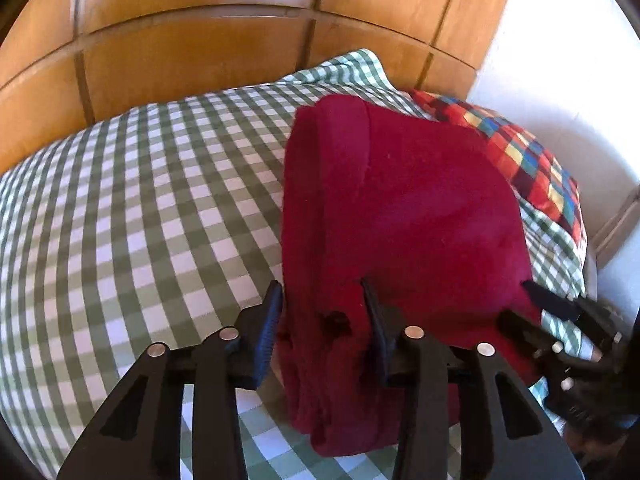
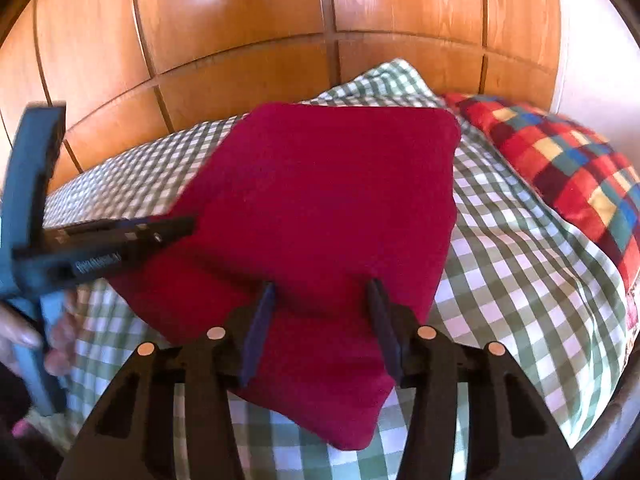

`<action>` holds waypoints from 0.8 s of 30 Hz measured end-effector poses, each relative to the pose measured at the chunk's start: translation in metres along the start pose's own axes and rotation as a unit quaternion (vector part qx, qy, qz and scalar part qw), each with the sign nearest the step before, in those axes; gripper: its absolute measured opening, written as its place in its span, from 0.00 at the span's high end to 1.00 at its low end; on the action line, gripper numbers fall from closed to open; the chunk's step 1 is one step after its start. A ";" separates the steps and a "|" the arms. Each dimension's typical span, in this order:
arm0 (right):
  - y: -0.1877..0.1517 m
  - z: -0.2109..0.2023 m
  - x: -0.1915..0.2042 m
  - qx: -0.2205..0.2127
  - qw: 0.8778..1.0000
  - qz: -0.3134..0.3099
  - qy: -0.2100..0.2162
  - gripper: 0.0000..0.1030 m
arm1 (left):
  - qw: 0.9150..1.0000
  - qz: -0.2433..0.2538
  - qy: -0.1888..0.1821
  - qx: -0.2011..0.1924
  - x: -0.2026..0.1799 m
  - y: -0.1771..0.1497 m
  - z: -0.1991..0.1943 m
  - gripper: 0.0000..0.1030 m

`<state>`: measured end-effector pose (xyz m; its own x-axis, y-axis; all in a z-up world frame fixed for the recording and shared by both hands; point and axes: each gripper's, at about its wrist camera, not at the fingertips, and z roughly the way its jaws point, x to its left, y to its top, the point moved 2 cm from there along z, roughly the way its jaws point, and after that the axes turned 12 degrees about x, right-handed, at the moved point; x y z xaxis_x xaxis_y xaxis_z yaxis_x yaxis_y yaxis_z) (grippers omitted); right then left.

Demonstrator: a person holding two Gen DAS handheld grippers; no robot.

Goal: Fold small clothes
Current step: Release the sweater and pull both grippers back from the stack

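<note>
Folded dark-red fleece garment (image 2: 320, 208) on green-checked sheet (image 1: 140, 200). Left gripper (image 1: 324, 312), right gripper (image 2: 320, 304) straddle near edge, unclenched. Risk: uneven pinch drags layers, fold unravels.

Item count: one folded red garment (image 2: 320, 208), one multicoloured checked pillow (image 2: 560, 172) beside the garment, one green-checked bed cover (image 1: 140, 200) under the garment, two tools: left tool (image 1: 320, 312), right tool (image 2: 322, 304).

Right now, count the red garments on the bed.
1: the folded red garment lies on the green checked sheet, beside the multicoloured pillow. Others may be out of view.
</note>
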<state>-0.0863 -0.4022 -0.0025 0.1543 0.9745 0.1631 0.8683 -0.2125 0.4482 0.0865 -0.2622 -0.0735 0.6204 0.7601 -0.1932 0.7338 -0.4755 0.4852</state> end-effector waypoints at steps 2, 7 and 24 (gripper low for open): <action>0.002 -0.003 0.003 0.003 1.000 0.000 -0.005 0.53 | 1.000 -0.011 0.002 -0.002 0.000 0.000 -0.005 0.60; 0.004 -0.004 0.006 0.004 1.000 0.000 -0.029 0.45 | 0.999 -0.006 0.038 -0.028 -0.007 -0.011 -0.035 0.57; -0.024 -0.029 0.008 0.035 0.998 0.034 -0.042 0.13 | 0.992 -0.010 0.084 -0.090 -0.039 -0.055 -0.101 0.39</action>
<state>-0.1195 -0.3917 0.0135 0.2497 0.9614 0.1156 0.8854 -0.2750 0.3749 -0.0057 -0.2207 -0.0066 0.5410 0.8384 -0.0667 0.6743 -0.3850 0.6302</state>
